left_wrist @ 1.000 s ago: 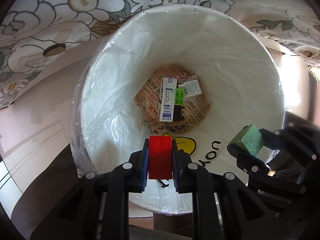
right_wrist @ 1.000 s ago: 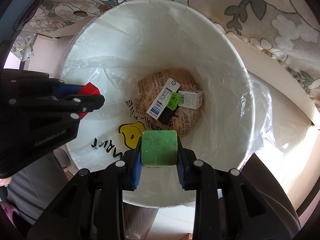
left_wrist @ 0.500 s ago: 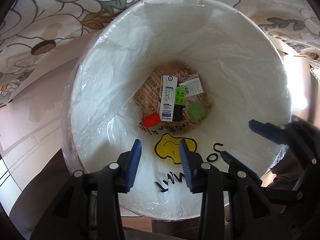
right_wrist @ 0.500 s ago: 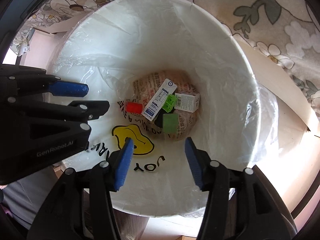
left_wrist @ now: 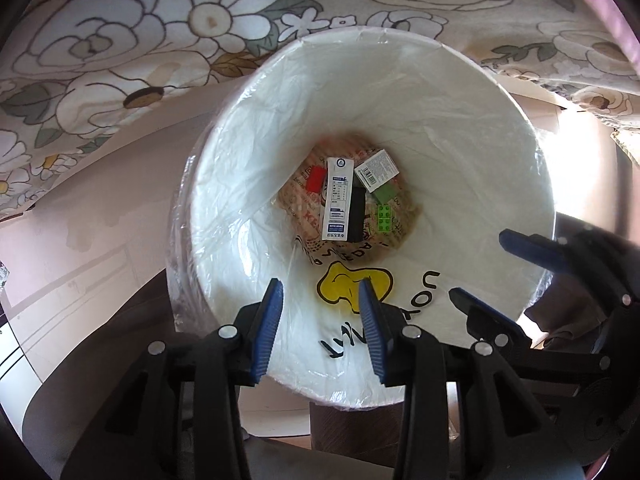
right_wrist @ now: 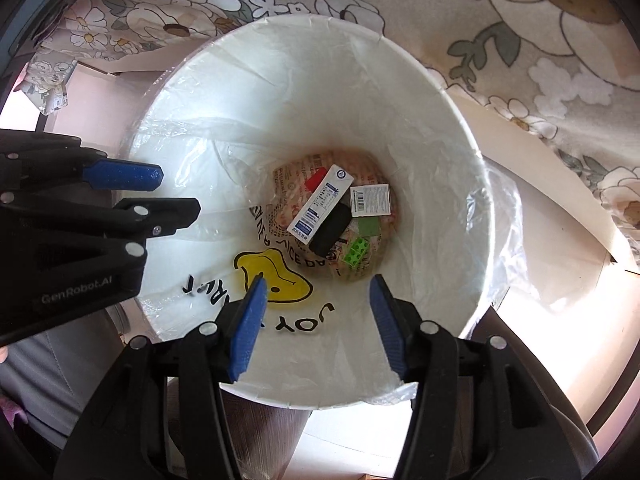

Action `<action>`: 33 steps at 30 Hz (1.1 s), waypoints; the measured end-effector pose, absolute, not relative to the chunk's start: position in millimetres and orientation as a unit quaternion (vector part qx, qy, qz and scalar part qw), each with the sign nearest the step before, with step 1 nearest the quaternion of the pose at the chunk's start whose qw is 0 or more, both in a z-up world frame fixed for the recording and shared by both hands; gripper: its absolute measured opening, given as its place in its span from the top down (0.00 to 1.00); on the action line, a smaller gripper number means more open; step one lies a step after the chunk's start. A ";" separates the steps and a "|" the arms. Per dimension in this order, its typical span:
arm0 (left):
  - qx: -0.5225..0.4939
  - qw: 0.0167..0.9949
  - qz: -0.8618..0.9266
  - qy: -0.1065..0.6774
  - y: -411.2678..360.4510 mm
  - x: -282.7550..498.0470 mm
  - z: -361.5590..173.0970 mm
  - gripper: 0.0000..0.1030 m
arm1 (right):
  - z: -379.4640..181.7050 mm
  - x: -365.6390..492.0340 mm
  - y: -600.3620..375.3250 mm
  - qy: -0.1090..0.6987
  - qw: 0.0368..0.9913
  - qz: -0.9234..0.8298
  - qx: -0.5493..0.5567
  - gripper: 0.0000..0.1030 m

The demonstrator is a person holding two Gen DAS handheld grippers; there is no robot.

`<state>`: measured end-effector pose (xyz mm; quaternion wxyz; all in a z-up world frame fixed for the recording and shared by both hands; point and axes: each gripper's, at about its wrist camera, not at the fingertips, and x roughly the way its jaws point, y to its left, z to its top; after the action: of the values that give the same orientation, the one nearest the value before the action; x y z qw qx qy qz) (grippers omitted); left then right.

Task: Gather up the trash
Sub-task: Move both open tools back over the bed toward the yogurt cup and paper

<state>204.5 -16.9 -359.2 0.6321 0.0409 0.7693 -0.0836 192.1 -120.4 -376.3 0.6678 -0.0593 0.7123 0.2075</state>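
A white bin (left_wrist: pixel 248 184) (right_wrist: pixel 432 128) lined with clear plastic stands below both grippers. At its bottom lie a red block (left_wrist: pixel 316 178) (right_wrist: pixel 314 181), a dull green block (left_wrist: pixel 385 192) (right_wrist: pixel 369 226), a bright green studded brick (left_wrist: pixel 385 218) (right_wrist: pixel 356 250), a long white box (left_wrist: pixel 337 200) (right_wrist: pixel 320 204), a small white box (left_wrist: pixel 377 170) (right_wrist: pixel 370 199) and a black item (left_wrist: pixel 356 216) (right_wrist: pixel 330 230). My left gripper (left_wrist: pixel 320 292) (right_wrist: pixel 160 188) is open and empty above the near rim. My right gripper (right_wrist: pixel 318 288) (left_wrist: pixel 480 268) is open and empty beside it.
A floral cloth (left_wrist: pixel 120 40) (right_wrist: pixel 520 20) hangs behind the bin. A pale floor or board (left_wrist: pixel 80 240) lies at the left. The bin stands on a brown base (left_wrist: pixel 356 424).
Both grippers opened and let go of the red block and the dull green block, which fell to the bin's bottom. Both grippers then drew back and up a little.
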 end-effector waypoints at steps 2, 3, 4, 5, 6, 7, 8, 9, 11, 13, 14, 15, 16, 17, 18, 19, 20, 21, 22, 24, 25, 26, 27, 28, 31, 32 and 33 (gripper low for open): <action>0.043 0.639 -0.084 0.764 -13.9 201.2 -348.9 0.60 | -366.2 187.8 -120.6 0.705 0.674 0.210 -0.062 0.47; 0.044 0.642 -0.085 0.760 -12.3 199.1 -344.1 0.60 | -360.9 184.2 -119.8 0.702 0.677 0.211 -0.066 0.47; 0.045 0.646 -0.085 0.757 -11.1 197.4 -338.5 0.60 | -356.0 181.0 -119.5 0.698 0.680 0.212 -0.070 0.47; 0.046 0.649 -0.086 0.754 -9.5 195.7 -332.4 0.60 | -351.0 178.0 -119.6 0.694 0.683 0.213 -0.074 0.47; 0.047 0.653 -0.087 0.750 -8.6 194.0 -326.2 0.60 | -346.6 175.2 -119.6 0.691 0.686 0.214 -0.078 0.47; 0.048 0.658 -0.088 0.746 -7.9 192.2 -319.3 0.60 | -341.5 172.6 -119.9 0.688 0.688 0.215 -0.081 0.47; 0.051 0.663 -0.090 0.742 -7.5 190.4 -311.9 0.60 | -336.1 169.9 -120.5 0.685 0.691 0.216 -0.083 0.47; 0.055 0.668 -0.092 0.736 -7.1 187.7 -304.2 0.60 | -328.6 167.0 -121.4 0.682 0.694 0.216 -0.085 0.47; 0.064 0.681 -0.094 0.723 -6.9 183.3 -287.2 0.60 | -316.3 163.8 -122.9 0.674 0.701 0.217 -0.087 0.47; 0.072 0.693 -0.096 0.710 -7.3 181.2 -270.7 0.60 | -303.7 161.7 -123.8 0.666 0.709 0.217 -0.088 0.47; 0.076 0.699 -0.098 0.705 -7.8 180.0 -263.1 0.60 | -294.3 161.0 -124.4 0.661 0.713 0.217 -0.090 0.47; 0.079 0.704 -0.100 0.699 -8.5 178.7 -255.6 0.60 | -286.8 160.9 -125.4 0.657 0.716 0.216 -0.092 0.47; 0.081 0.708 -0.103 0.694 -9.2 177.5 -248.3 0.60 | -281.4 160.7 -125.3 0.652 0.720 0.216 -0.094 0.47; 0.084 0.713 -0.105 0.688 -9.5 176.3 -240.7 0.60 | -273.7 160.9 -126.7 0.647 0.724 0.217 -0.097 0.47; 0.086 0.717 -0.107 0.683 -9.6 175.1 -233.0 0.59 | -264.8 161.2 -128.3 0.642 0.729 0.217 -0.100 0.47; 0.088 0.722 -0.108 0.678 -9.6 174.1 -225.2 0.59 | -256.7 161.8 -129.6 0.637 0.733 0.216 -0.102 0.47; 0.090 0.727 -0.110 0.672 -10.2 173.4 -217.5 0.57 | -248.7 162.7 -131.9 0.632 0.737 0.216 -0.104 0.47; 0.093 0.732 -0.110 0.666 -10.5 172.8 -210.0 0.56 | -240.3 164.0 -134.0 0.626 0.742 0.215 -0.105 0.47; 0.095 0.737 -0.111 0.660 -11.1 172.2 -202.9 0.56 | -232.2 166.3 -135.8 0.620 0.747 0.215 -0.106 0.47; 0.100 0.746 -0.114 0.648 -11.7 172.4 -186.8 0.54 | -212.8 169.3 -138.4 0.608 0.757 0.215 -0.108 0.47; 0.103 0.750 -0.115 0.643 -11.5 172.7 -178.9 0.54 | -204.5 172.0 -139.6 0.598 0.765 0.213 -0.109 0.47; 0.105 0.755 -0.115 0.637 -10.8 173.3 -170.4 0.53 | -193.4 174.5 -141.4 0.588 0.773 0.211 -0.109 0.47; 0.106 0.760 -0.115 0.630 -11.2 174.5 -162.9 0.52 | -181.9 177.8 -142.7 0.581 0.779 0.212 -0.107 0.47; 0.107 0.766 -0.115 0.624 -9.8 176.0 -154.6 0.51 | -171.3 180.8 -144.5 0.574 0.784 0.211 -0.105 0.47; 0.110 0.784 -0.108 0.601 -6.7 184.1 -128.3 0.45 | -135.3 192.5 -148.4 0.550 0.801 0.208 -0.108 0.47; 0.113 0.792 -0.104 0.591 -4.4 186.8 -118.6 0.42 | -123.8 197.6 -148.6 0.541 0.808 0.206 -0.110 0.47; 0.115 0.799 -0.100 0.582 -2.8 189.9 -109.3 0.38 | -111.8 202.3 -149.0 0.533 0.813 0.204 -0.113 0.43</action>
<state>189.9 -2.8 -109.3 0.7988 0.1152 0.5819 -0.1003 202.3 -149.0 -111.8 0.8134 -0.1130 0.5328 0.2042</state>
